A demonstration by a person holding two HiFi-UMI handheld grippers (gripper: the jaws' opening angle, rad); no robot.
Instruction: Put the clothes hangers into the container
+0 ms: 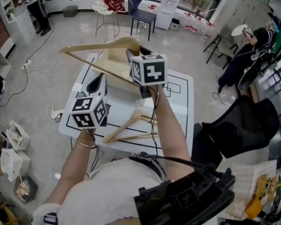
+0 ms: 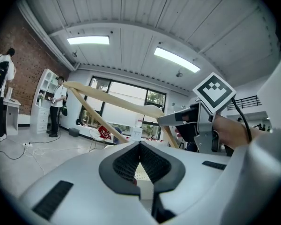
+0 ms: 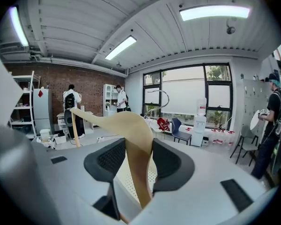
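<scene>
Two wooden clothes hangers are in play. The spare hanger [image 1: 131, 125] lies flat on the white table [image 1: 178, 97], below and behind both sets of jaws, on the person's side.

Next out, the left gripper [image 2: 139, 146] is carried level with its jaws drawn together at the tips and nothing between them. It sits just to the left of the right gripper [image 3: 138, 146] and a little lower.

The right gripper's jaws are clamped on the lifted hanger [image 1: 98, 48], the pads pressing either side of the thick wood close to the neck. One long arm reaches far out to the left of the jaws, and the bottom bar slants back under it.

Just past and beneath both pairs of jaws stands the cream perforated basket [image 1: 113, 69], with the lifted hanger hanging over its rim.

I'd judge these hangers light and quite stiff, but smooth enough to pivot in the pads. With most of its length off to one side, the lifted hanger will want to swing. The thick part by the neck looks the best hold, and that should suit the spare hanger too.
</scene>
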